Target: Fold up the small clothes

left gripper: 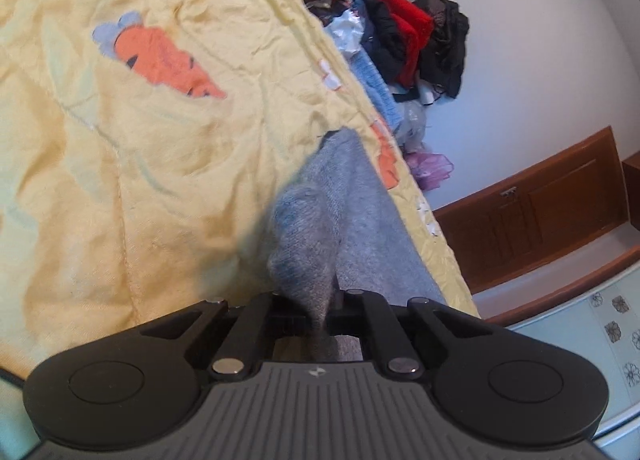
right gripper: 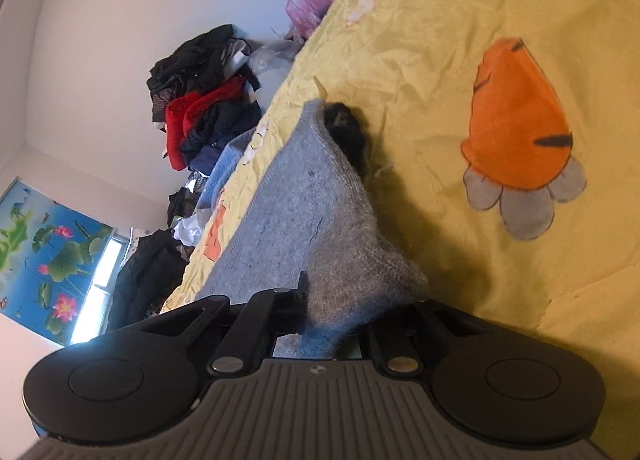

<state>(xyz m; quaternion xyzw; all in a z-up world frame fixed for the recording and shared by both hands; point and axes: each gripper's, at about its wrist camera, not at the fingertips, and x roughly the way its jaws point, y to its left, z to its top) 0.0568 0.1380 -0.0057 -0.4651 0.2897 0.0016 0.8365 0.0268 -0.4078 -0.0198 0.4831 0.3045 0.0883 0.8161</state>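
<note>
While pinched: one grey garment (left gripper: 344, 212), two grippers (left gripper: 316, 312).

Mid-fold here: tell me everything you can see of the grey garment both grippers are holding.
The grey garment is a fuzzy, pilled knit, light grey and small. It lies stretched along the yellow carrot-print sheet near the bed's edge, partly lifted. Left gripper and right gripper each pinch a bunched end. A dark patch shows at its far end.

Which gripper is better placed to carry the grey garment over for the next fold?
Neither clearly: the left gripper and right gripper each pinch the grey knit garment above the yellow bedspread. Probably both move together.
</note>
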